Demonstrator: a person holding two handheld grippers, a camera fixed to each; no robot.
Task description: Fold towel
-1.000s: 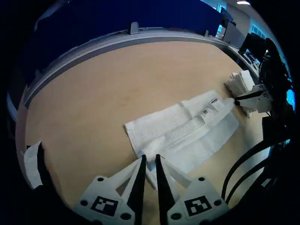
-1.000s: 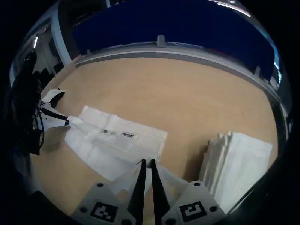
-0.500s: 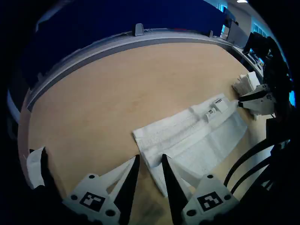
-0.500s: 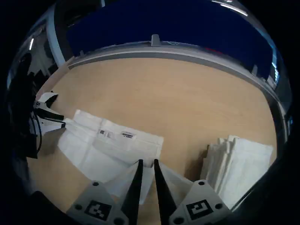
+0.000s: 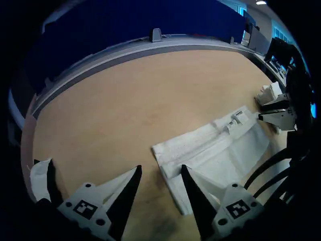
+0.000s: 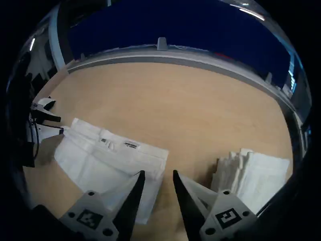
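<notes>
A white towel (image 5: pixel 212 150) lies folded lengthwise on the wooden table (image 5: pixel 132 104), its labels facing up near one end. My left gripper (image 5: pixel 160 170) stands open at the towel's near corner, holding nothing. In the right gripper view the same towel (image 6: pixel 108 160) stretches left from my right gripper (image 6: pixel 157 176), which is open just past the towel's near right corner. The other gripper (image 5: pixel 277 112) shows at the towel's far end in the left gripper view, and likewise the left one (image 6: pixel 46 122) shows far left in the right gripper view.
A stack of folded white towels (image 6: pixel 250 180) sits to the right of my right gripper, also glimpsed as a stack (image 5: pixel 269 92) at the far right. A grey rail and blue partition (image 6: pixel 180 36) border the table's back. Black cables (image 5: pixel 269 168) hang at the right.
Both grippers went from shut on the towel's corners to open, letting the towel drop flat. Both have drawn back a little from its edge.
</notes>
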